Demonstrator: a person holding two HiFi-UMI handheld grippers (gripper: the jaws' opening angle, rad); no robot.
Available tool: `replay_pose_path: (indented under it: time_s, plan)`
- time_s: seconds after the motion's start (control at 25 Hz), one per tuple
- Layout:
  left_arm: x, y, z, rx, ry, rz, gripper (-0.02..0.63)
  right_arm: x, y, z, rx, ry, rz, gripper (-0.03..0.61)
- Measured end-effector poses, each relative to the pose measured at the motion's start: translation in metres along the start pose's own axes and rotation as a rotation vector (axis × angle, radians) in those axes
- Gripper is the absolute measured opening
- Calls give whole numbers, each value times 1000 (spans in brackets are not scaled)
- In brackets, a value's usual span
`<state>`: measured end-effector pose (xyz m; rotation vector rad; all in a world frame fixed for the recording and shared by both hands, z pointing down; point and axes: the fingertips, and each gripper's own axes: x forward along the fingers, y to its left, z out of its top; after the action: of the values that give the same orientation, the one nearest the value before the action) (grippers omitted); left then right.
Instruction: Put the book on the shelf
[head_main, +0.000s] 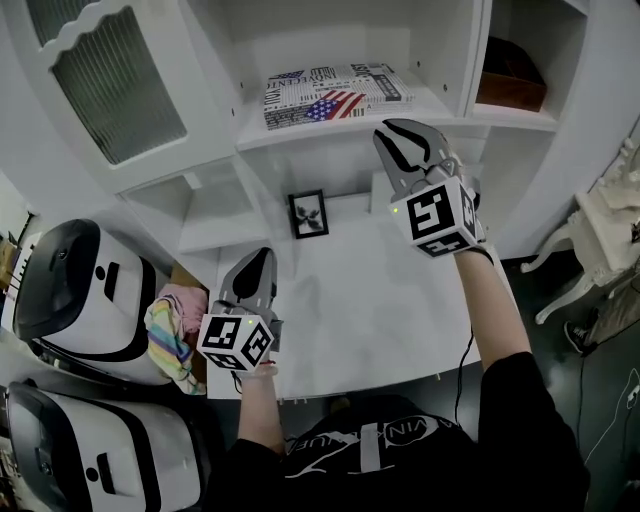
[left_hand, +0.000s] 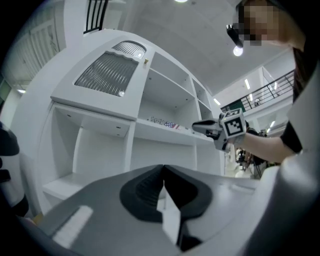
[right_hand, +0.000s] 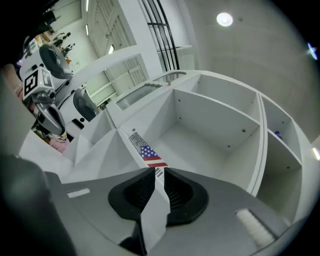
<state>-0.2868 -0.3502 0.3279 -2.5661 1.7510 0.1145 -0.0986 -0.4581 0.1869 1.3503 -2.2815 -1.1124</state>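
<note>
The book (head_main: 325, 95), printed like a newspaper with a US flag on it, lies flat on the upper shelf (head_main: 300, 135) of the white cabinet. My right gripper (head_main: 392, 130) hovers just in front of the shelf's edge, below the book's right corner. It is apart from the book, and its jaws are together on nothing. In the right gripper view the book (right_hand: 146, 151) shows just beyond the jaw tips (right_hand: 155, 172). My left gripper (head_main: 262, 255) hangs low over the white table (head_main: 370, 300), shut and empty. The left gripper view shows the book (left_hand: 162, 122) and the right gripper (left_hand: 197, 126) at the shelf.
A small framed picture (head_main: 307, 213) stands at the back of the table. A brown box (head_main: 510, 80) sits in the right compartment. The ribbed-glass cabinet door (head_main: 115, 80) is at upper left. White rounded machines (head_main: 70, 290) and a striped cloth (head_main: 170, 335) crowd the left.
</note>
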Motion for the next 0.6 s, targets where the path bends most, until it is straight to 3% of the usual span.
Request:
replay_pose_path:
  time_s: [0.36, 0.6]
  plan:
    - [1, 0, 7, 44, -23, 29, 0, -25, 30, -27, 247, -21, 87, 8]
    - [-4, 1, 8, 86, -47, 53, 0, -45, 46, -44, 404, -27, 117, 5]
